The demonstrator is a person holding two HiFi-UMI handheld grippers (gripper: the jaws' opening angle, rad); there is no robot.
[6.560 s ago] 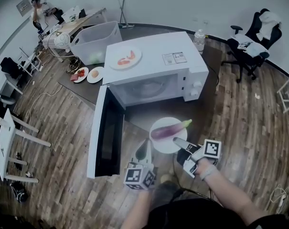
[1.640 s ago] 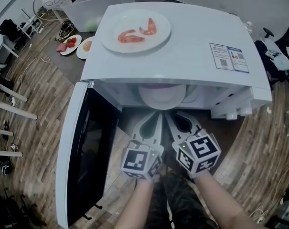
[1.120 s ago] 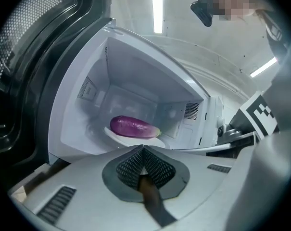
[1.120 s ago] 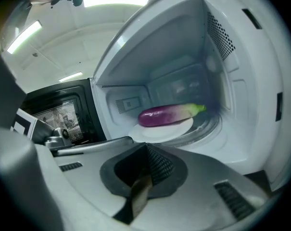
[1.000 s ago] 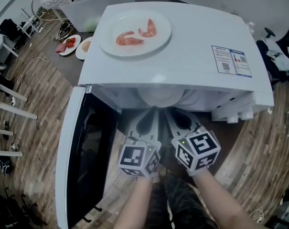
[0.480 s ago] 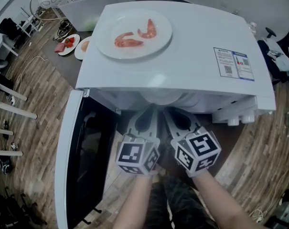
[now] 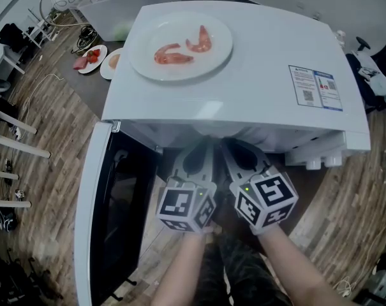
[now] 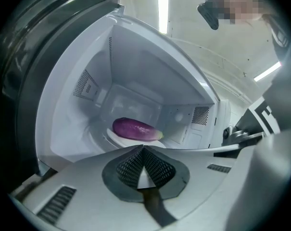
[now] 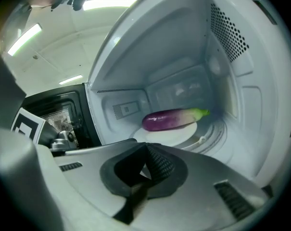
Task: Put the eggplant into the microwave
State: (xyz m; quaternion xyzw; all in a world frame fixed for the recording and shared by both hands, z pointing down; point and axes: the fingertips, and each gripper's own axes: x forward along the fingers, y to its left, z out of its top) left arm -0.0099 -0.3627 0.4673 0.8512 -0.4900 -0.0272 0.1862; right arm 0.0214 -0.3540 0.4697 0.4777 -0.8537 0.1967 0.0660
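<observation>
Wood-plank floor [image 7: 39, 152] all round; two small plates of food [image 7: 102, 59] lie on it at far left, beside a clear plastic bin [image 7: 126, 8]

Microwave door [image 7: 110, 222] is swung wide open on the left. White microwave [image 7: 263, 56] fills the middle of the head view. On its top are a white plate [image 7: 180, 24] with two shrimp [image 7: 175, 57] left of centre and a printed label [image 7: 315, 88] near the right edge; knobs [image 7: 323, 162] at front right

Left gripper [image 7: 202, 148] is at the cavity mouth, nose just under the top lip. Its own view shows the mesh pads [image 8: 133, 167] pressed together at the tip, nothing between them

Eggplant [image 8: 134, 128] is inside the cavity, lying on its side on a white dish [image 8: 117, 137] on the microwave floor, green stem end to the right, clear of both grippers

Right gripper [image 7: 236, 148] is just beside the left one, same depth. Jaws closed, pads [image 9: 159, 165] touching, empty; the eggplant is straight ahead of it

Office chair [image 7: 371, 65] at far right
</observation>
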